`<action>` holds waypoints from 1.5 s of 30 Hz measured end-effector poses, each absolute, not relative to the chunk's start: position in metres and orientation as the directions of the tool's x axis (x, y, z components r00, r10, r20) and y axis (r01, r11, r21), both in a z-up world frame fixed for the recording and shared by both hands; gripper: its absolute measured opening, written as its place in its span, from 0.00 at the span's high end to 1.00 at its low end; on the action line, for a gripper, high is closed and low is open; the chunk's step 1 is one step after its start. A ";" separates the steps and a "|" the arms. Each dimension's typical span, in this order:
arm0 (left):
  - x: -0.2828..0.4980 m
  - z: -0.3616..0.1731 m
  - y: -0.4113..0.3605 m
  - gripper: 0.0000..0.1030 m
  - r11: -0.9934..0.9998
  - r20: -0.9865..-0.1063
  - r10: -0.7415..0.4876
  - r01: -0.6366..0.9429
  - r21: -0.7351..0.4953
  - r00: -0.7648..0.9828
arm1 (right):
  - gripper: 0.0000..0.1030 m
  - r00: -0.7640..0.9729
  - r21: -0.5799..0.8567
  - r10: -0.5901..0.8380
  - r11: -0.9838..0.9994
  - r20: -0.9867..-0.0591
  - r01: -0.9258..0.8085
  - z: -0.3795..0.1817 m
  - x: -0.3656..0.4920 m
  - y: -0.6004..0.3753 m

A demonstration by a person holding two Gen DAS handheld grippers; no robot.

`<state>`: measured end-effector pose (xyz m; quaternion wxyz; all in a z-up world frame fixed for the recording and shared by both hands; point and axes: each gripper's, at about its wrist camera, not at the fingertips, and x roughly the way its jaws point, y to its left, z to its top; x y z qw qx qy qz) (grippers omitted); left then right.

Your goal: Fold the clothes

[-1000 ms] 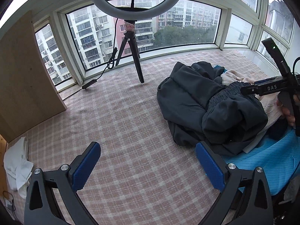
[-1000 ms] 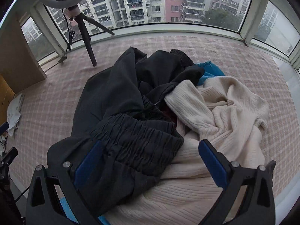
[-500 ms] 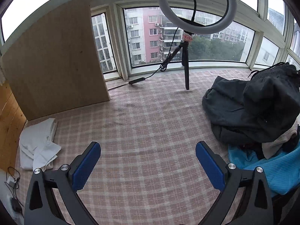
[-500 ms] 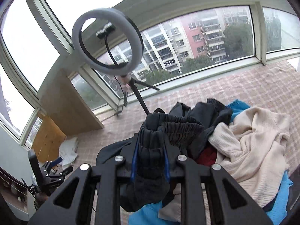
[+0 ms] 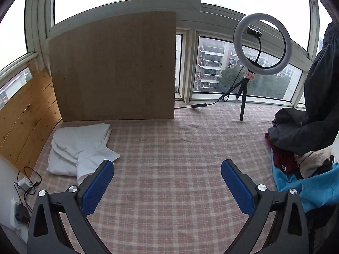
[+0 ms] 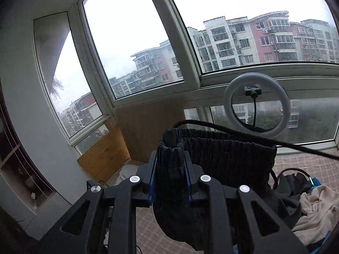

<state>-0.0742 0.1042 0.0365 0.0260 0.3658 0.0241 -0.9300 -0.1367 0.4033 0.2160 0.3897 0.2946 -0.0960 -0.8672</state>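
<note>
My right gripper (image 6: 170,180) is shut on the elastic waistband of dark grey trousers (image 6: 222,154) and holds them high; they hang at the right edge of the left wrist view (image 5: 320,97). Below them lies a clothes pile with a cream sweater (image 6: 315,207), a dark red garment (image 5: 281,158) and a blue garment (image 5: 313,186). My left gripper (image 5: 167,186) is open and empty, low over the pink checked cloth (image 5: 169,148), left of the pile.
A folded white garment (image 5: 78,146) lies at the left by a cardboard panel (image 5: 114,69). A ring light on a tripod (image 5: 262,44) stands at the back by the windows. A charger and cables (image 5: 25,186) lie at the far left edge.
My right gripper closed on the trousers' waistband and lifted them high off the pile. My left gripper swung left, away from the pile, still open.
</note>
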 end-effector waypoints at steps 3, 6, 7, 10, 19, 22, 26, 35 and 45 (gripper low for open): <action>-0.051 0.035 0.066 0.01 -0.992 -0.696 -0.087 0.128 -0.006 -0.712 | 0.75 -0.206 0.485 -0.792 -0.532 -0.574 0.694 0.159 -0.158 0.292; -0.038 0.020 0.041 0.01 -0.988 -0.726 -0.121 0.156 0.018 -0.677 | 0.71 -0.113 0.512 -0.701 -0.611 -0.704 0.603 0.108 -0.167 0.265; -0.034 0.015 0.034 0.01 -0.986 -0.736 -0.130 0.164 0.026 -0.665 | 0.70 -0.139 0.513 -0.684 -0.650 -0.716 0.560 0.093 -0.170 0.281; -0.022 -0.001 0.011 0.01 -0.981 -0.763 -0.160 0.187 0.052 -0.626 | 0.55 -0.244 0.506 -0.625 -0.760 -0.742 0.408 0.049 -0.179 0.344; -0.040 -0.072 0.043 0.01 -0.998 -0.876 0.008 0.057 -0.040 -0.483 | 0.50 -0.231 0.384 -0.385 -0.922 -0.893 0.051 -0.098 -0.191 0.460; -0.040 -0.082 0.056 0.01 -0.999 -0.890 0.018 0.020 -0.031 -0.456 | 0.50 -0.176 0.384 -0.382 -0.923 -0.908 0.023 -0.137 -0.197 0.458; -0.061 -0.095 0.061 0.01 -1.000 -0.895 0.001 0.003 -0.002 -0.447 | 0.50 -0.162 0.330 -0.321 -0.943 -0.933 -0.034 -0.159 -0.216 0.450; -0.115 -0.147 0.109 0.29 -0.990 -0.915 -0.036 -0.108 0.087 -0.401 | 0.51 -0.151 0.304 -0.299 -0.953 -0.942 -0.009 -0.180 -0.229 0.434; -0.032 -0.093 0.097 0.93 -0.979 -0.901 0.197 -0.119 -0.164 -0.386 | 0.97 -0.251 0.358 -0.393 -0.917 -0.885 0.174 -0.120 -0.180 0.470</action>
